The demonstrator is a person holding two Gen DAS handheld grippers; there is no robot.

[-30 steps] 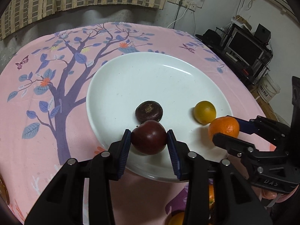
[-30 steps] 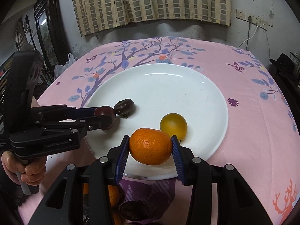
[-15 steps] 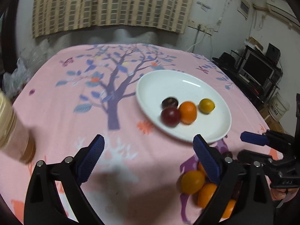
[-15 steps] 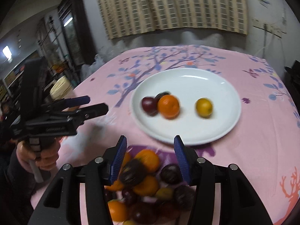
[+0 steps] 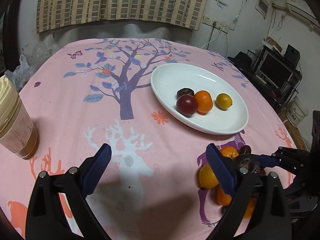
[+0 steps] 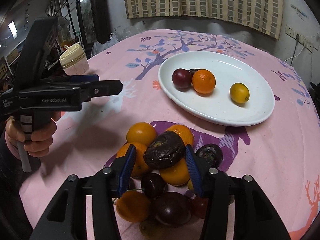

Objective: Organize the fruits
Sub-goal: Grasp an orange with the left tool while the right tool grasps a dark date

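Over at the left a lidded jar (image 5: 15,118) of something amber stands on the pink desk (image 5: 128,140), well apart from everything else. Next along, the left gripper (image 5: 158,167) hangs above bare cloth with its fingers spread wide and nothing between them. Further right sits the white plate (image 6: 258,92), already carrying 4 fruits: a dark plum (image 6: 181,78) touching an orange (image 6: 204,81), a wrinkled dark fruit half hidden behind them, and a small yellow citrus (image 6: 239,92) lying apart. Nearer the desk's edge, below the plate, is the loose fruit pile (image 6: 160,182) of oranges and plums. The right gripper (image 6: 160,165) is down on top of it, its fingers just now closing in around a wrinkled passion fruit (image 6: 164,152); the right one seems to touch the shell, the left one looks a hair off, so I wouldn't call it held yet. That fruit looks light and hollow, its dried rind leathery but stiff, so it should take a firm squeeze across its broad middle. The trouble, I'd guess, is the round fruit beneath, which could roll away once it is lifted.
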